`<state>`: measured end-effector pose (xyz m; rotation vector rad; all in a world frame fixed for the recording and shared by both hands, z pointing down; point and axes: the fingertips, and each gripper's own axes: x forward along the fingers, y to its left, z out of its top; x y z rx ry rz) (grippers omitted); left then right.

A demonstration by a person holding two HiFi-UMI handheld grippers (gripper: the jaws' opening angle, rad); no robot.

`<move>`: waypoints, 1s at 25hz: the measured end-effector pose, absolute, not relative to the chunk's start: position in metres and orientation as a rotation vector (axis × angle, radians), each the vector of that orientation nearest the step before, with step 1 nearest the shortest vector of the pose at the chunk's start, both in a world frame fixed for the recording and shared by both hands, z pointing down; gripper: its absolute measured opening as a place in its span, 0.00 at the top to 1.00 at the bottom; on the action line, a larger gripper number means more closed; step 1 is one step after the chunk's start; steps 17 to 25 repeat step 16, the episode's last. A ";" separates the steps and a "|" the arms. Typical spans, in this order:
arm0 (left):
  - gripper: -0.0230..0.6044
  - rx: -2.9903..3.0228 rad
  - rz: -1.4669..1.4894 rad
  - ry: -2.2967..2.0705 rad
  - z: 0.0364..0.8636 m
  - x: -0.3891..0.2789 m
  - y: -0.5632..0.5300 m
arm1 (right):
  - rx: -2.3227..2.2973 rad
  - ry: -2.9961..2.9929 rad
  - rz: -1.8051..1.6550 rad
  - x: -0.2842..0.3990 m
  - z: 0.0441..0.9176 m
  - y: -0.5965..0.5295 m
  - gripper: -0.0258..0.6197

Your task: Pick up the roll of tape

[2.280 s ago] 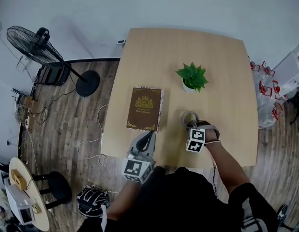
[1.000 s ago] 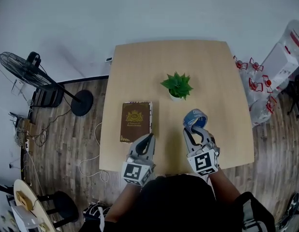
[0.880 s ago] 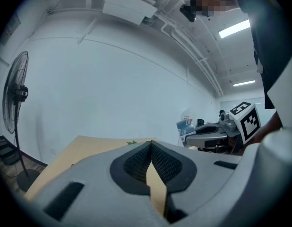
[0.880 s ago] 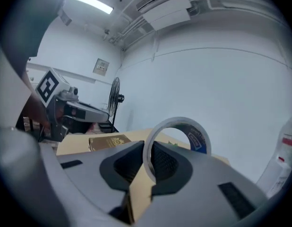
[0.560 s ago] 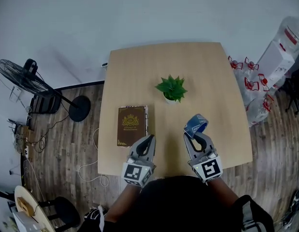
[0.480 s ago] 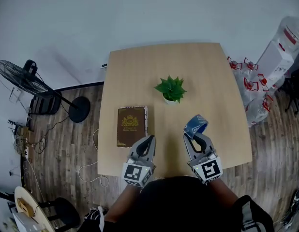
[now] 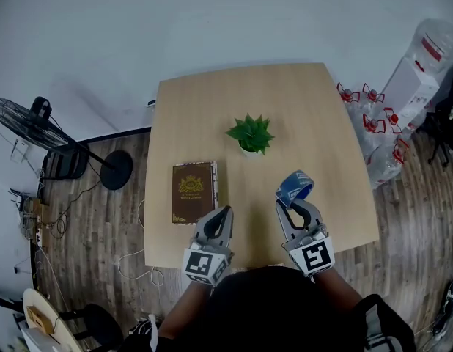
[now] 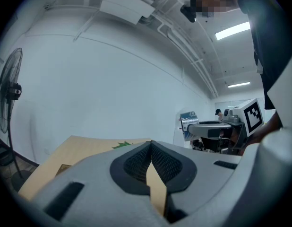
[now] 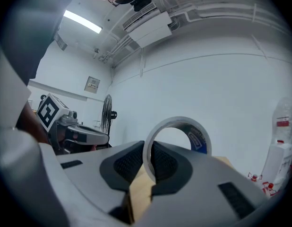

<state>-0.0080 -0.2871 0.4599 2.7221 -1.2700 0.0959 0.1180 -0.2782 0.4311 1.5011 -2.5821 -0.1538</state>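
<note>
The roll of tape (image 7: pixel 295 187), a blue-lined ring, is lifted off the wooden table (image 7: pixel 314 116) with my right gripper (image 7: pixel 293 205) shut on its rim. In the right gripper view the tape roll (image 9: pixel 176 138) stands upright, pinched between the jaws of that right gripper (image 9: pixel 148 162). My left gripper (image 7: pixel 223 214) hovers over the table's near edge, shut with nothing in it. The left gripper view shows its own jaws (image 8: pixel 151 155) pressed together, and the tape roll (image 8: pixel 189 124) held up at the right.
A small potted plant (image 7: pixel 248 135) stands mid-table. A brown book (image 7: pixel 193 192) lies at the table's left, just ahead of the left gripper. A floor fan (image 7: pixel 43 127) is off to the left; bags and a white container (image 7: pixel 417 72) sit right of the table.
The right gripper first sat low on the table around the tape; it has since lifted the roll clear and holds it raised. The left gripper has stayed shut near the book.
</note>
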 end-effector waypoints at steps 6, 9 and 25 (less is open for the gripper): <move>0.96 2.739 0.112 -1.255 0.460 -0.003 -0.283 | 1.530 -2.606 -0.181 0.122 0.424 -0.277 0.90; 0.96 2.747 0.119 -1.262 0.459 -0.004 -0.283 | 1.541 -2.617 -0.200 0.122 0.421 -0.277 0.90; 0.96 2.742 0.106 -1.264 0.456 -0.002 -0.283 | 1.539 -2.630 -0.254 0.120 0.411 -0.277 0.90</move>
